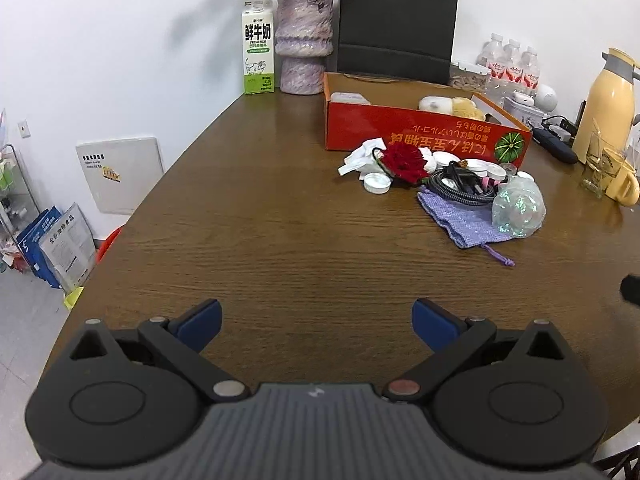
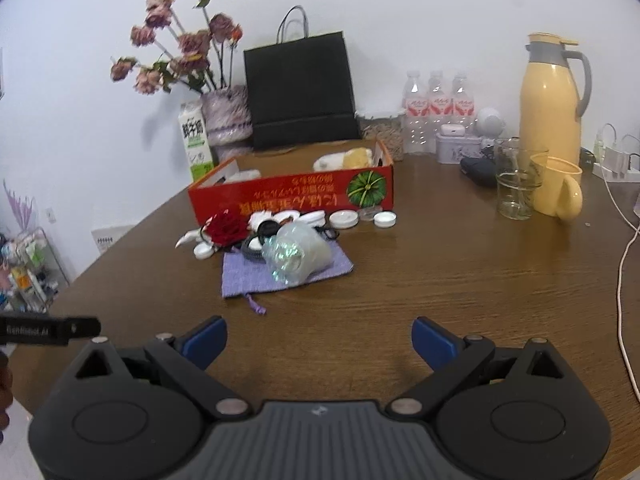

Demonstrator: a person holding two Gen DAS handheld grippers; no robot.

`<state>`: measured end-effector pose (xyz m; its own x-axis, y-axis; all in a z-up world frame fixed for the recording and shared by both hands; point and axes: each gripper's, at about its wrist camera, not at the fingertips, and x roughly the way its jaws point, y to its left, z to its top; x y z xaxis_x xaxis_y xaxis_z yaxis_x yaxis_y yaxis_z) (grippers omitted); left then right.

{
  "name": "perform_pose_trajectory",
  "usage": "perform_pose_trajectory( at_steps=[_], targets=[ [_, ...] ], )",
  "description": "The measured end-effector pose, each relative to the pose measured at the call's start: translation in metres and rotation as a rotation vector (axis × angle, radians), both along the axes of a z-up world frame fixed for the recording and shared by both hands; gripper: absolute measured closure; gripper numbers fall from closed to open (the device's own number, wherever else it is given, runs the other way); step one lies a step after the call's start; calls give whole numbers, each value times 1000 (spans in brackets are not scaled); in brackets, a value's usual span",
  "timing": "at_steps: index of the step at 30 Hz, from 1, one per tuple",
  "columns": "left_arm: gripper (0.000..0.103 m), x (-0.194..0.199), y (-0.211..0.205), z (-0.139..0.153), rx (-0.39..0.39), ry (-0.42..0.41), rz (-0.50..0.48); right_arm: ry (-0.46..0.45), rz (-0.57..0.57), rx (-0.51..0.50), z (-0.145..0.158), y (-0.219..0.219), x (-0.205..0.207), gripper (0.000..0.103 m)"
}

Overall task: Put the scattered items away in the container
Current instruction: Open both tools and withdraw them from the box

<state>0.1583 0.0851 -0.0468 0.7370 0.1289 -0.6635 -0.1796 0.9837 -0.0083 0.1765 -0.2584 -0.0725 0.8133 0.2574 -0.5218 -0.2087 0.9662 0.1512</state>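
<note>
gaping left tongs [image 1: 316, 320], right tongs [image 2: 320, 338], both empty

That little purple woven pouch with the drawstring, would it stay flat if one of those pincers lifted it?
Probably not. The purple woven drawstring pouch lies limp and flat on the brown wooden table, so it would likely droop from wherever it is pinched. The crinkly clear plastic bag and coiled black cable resting on it would probably slide off.

Two low tabletop views, shared red box [image 1: 420, 130]
</note>
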Motion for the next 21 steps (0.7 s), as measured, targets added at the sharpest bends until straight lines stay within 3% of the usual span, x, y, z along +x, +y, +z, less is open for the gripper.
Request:
perform_pose_trajectory(
  at_steps=[7, 16, 21],
  targets=[
    [0, -3, -1, -1, -2, 6, -12, -2, -6, 3, -2, 1, 5, 4],
    [0, -3, -18, -1, -11, 12, -95, -18, -66, -14, -2, -12, 7, 4],
    [0, -1, -17, -3, 4, 20, -73, -15, -70, 1, -3, -14, 6, 4]
  ],
)
